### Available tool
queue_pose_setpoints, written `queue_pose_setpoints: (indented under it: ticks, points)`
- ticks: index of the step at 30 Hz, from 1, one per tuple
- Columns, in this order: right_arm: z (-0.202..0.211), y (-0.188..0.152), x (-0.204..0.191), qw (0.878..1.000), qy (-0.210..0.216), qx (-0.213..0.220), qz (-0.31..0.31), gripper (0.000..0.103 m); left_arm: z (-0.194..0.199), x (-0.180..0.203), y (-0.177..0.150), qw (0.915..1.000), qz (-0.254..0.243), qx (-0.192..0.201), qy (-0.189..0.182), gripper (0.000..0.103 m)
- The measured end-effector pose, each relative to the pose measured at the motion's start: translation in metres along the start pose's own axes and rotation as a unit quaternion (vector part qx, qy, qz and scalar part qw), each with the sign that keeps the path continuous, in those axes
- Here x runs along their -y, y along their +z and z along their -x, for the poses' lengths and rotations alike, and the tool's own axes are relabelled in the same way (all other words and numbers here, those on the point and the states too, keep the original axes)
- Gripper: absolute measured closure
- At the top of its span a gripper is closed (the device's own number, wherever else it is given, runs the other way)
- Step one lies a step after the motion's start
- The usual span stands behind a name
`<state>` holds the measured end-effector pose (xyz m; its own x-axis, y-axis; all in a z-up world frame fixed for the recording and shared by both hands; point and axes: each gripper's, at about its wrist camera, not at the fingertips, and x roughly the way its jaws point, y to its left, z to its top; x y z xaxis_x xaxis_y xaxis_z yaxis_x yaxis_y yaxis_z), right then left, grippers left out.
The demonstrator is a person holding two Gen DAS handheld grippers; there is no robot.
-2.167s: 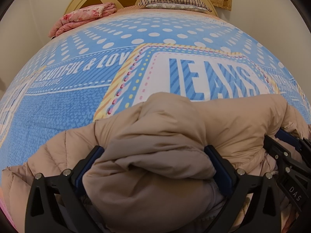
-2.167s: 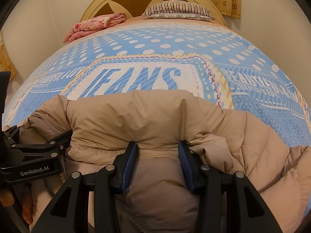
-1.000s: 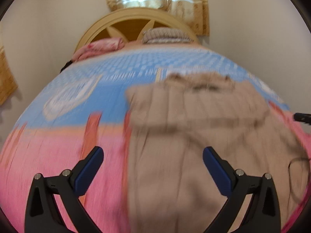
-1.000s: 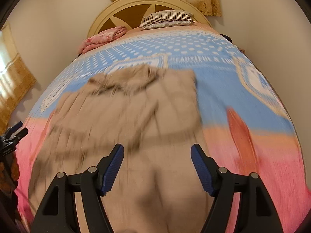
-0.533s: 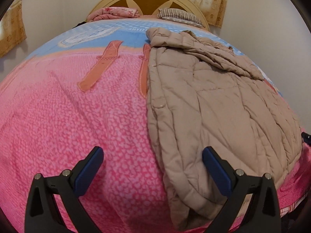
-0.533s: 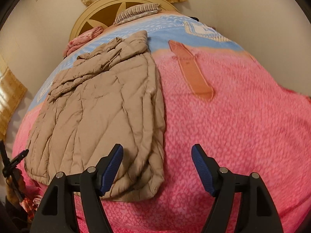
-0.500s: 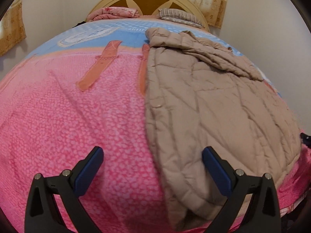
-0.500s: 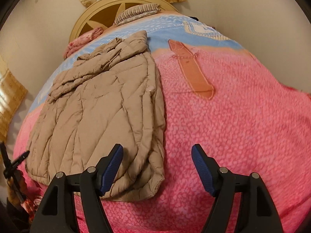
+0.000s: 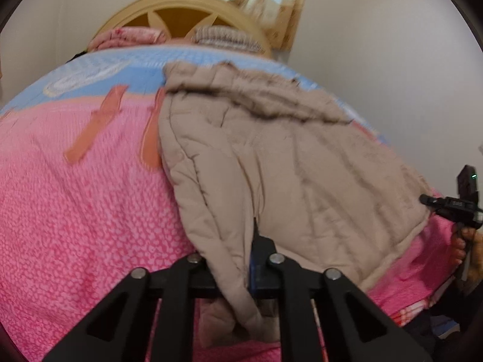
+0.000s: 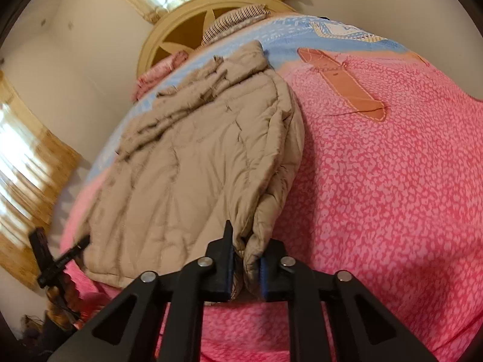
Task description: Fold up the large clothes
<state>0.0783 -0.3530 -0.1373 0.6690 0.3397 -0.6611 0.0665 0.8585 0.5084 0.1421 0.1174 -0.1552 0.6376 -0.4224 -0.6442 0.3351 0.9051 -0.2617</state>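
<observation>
A bed (image 9: 75, 211) with a pink and blue quilt fills both views, its rounded headboard (image 9: 181, 9) at twelve o'clock with a striped pillow (image 9: 226, 37) and a folded pink blanket (image 9: 126, 36) against it. On the quilt lies the beige padded jacket (image 9: 286, 166), spread long from the near bed edge up toward twelve o'clock, its rumpled hood or collar end farthest away. It looks already narrowed lengthways, the sides seemingly laid inward, though the blur leaves that unsure.

The left gripper (image 9: 241, 268) sits at six o'clock of its own view, jaws pressed together on the jacket's near left hem corner. The right gripper (image 10: 246, 264) likewise pinches the near right hem corner, where several layers bunch between the jaws. Each tool shows small at the other view's edge, at three and at eight o'clock.

By the look of it, the task is midway: the hem is gripped at both corners, and the crosswise fold toward the collar remains undone.
</observation>
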Motion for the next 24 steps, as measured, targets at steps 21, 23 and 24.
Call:
queue_pose_setpoints:
  ticks: [21, 23, 24]
  points:
    - [0.191, 0.047, -0.083, 0.961, 0.145, 0.232, 0.049, 0.096, 0.165, 0.019, 0.078, 0.9865, -0.014, 0.122, -0.108, 0.093]
    - [0.176, 0.057, -0.086, 0.963, 0.140, 0.226, 0.044, 0.096, 0.149, 0.012, 0.089, 0.9884, -0.006, 0.113, -0.102, 0.093]
    - [0.165, 0.065, -0.088, 0.964, 0.135, 0.223, 0.045, 0.096, 0.137, 0.007, 0.100, 0.9888, 0.004, 0.105, -0.105, 0.093]
